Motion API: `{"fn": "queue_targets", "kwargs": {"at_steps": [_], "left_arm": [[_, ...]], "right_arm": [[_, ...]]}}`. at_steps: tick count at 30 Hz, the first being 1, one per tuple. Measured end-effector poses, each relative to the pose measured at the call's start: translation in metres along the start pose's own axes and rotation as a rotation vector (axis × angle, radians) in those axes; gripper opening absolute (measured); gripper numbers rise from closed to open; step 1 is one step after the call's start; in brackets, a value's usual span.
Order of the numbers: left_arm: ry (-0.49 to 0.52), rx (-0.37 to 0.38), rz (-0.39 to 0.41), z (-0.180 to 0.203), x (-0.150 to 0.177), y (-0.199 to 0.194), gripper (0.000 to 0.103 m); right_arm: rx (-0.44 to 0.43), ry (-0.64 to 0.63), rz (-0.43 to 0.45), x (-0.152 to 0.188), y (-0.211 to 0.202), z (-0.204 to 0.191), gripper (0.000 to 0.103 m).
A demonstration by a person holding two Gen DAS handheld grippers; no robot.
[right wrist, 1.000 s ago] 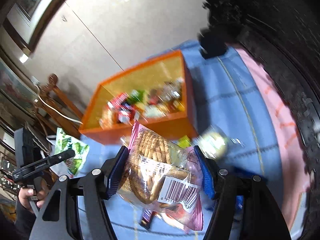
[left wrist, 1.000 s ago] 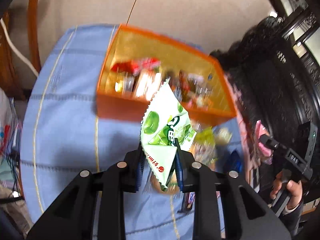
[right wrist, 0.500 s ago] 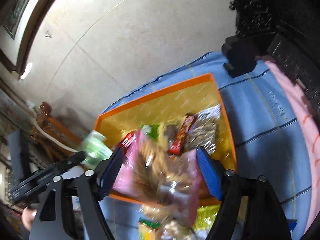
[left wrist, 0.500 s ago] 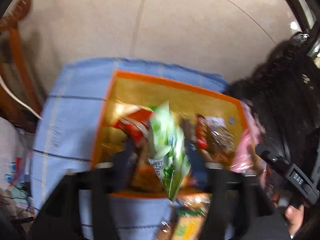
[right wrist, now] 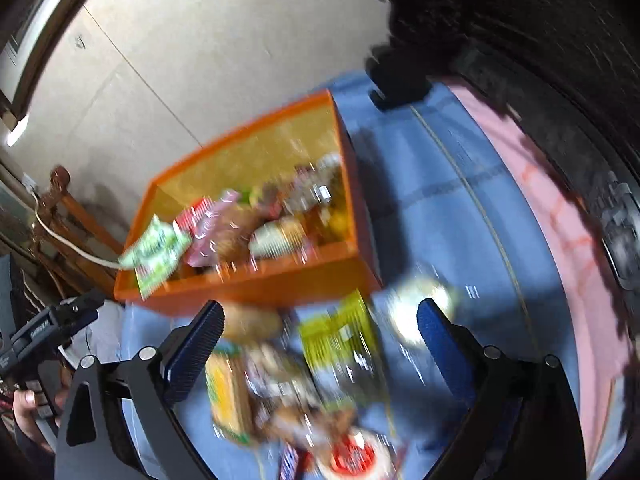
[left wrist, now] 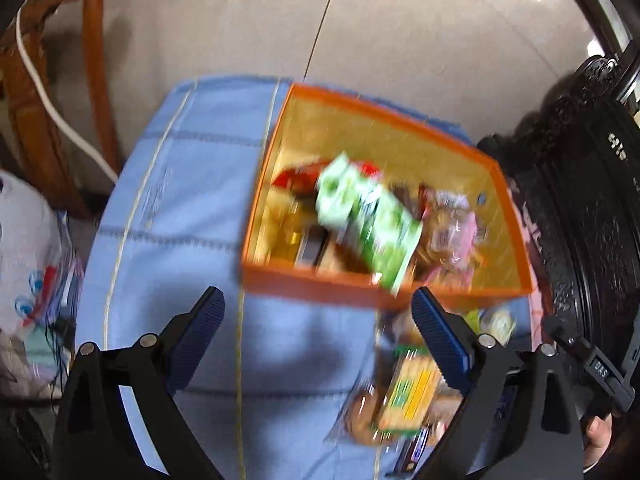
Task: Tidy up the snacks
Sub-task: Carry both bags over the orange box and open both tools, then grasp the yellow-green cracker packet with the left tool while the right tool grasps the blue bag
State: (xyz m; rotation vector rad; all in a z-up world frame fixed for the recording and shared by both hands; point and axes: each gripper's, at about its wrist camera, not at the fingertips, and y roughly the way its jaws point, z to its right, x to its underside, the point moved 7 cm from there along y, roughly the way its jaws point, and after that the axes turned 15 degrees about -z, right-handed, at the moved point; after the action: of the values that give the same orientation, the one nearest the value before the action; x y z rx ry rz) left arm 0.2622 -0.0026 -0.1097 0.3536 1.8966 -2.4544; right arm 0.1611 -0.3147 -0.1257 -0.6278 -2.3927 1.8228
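Note:
The orange box [left wrist: 320, 285] [right wrist: 276, 280] stands on the blue cloth, full of snack packets. A green packet [left wrist: 368, 224] [right wrist: 156, 252] hangs blurred over its near wall, free of any finger. The pink cookie packet [left wrist: 452, 236] [right wrist: 224, 232] lies inside among the others. My left gripper [left wrist: 316, 306] hovers before the box, jaws opening wide, nothing between them. My right gripper [right wrist: 320, 316] is also opening, empty, above a heap of loose snacks [right wrist: 336, 344] [left wrist: 408, 392] on the cloth in front of the box.
A wooden chair [left wrist: 60, 92] with a white cable [left wrist: 48, 100] stands left of the table, a plastic bag [left wrist: 28, 280] below it. Dark carved furniture [right wrist: 540, 40] and a pink cloth [right wrist: 552, 208] border the right. Each wrist view shows the other gripper in a hand.
The left gripper let go of the green packet and the right let go of the pink cookie packet; both packets dropped at the box. Both pairs of jaws spread wide.

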Motion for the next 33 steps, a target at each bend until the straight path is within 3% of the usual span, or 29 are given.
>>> {"fn": "queue_targets", "kwargs": {"at_steps": [5, 12, 17, 23, 29, 31, 33], "left_arm": [[-0.015, 0.005, -0.071, -0.01, 0.039, 0.017, 0.092], [0.046, -0.01, -0.141, 0.003, 0.078, 0.034, 0.093], [0.123, -0.027, -0.174, 0.035, 0.091, 0.053, 0.093], [0.188, -0.104, -0.191, 0.076, 0.091, 0.088, 0.093], [0.188, -0.173, -0.255, 0.086, 0.088, 0.129, 0.091], [0.164, -0.108, -0.273, 0.084, 0.09, 0.135, 0.047], [0.091, -0.067, -0.269, 0.074, 0.088, 0.131, 0.046]], "right_arm": [[0.001, 0.067, -0.07, 0.046, 0.004, 0.02, 0.098], [-0.017, 0.102, -0.142, 0.094, 0.013, 0.025, 0.098], [-0.029, 0.105, -0.172, 0.118, 0.014, 0.029, 0.098], [-0.04, 0.141, -0.19, 0.138, 0.014, 0.045, 0.098], [0.06, 0.05, -0.164, 0.152, 0.013, 0.052, 0.098], [0.127, -0.008, -0.125, 0.152, 0.009, 0.054, 0.099], [0.202, -0.079, -0.095, 0.148, 0.005, 0.057, 0.099]]}}
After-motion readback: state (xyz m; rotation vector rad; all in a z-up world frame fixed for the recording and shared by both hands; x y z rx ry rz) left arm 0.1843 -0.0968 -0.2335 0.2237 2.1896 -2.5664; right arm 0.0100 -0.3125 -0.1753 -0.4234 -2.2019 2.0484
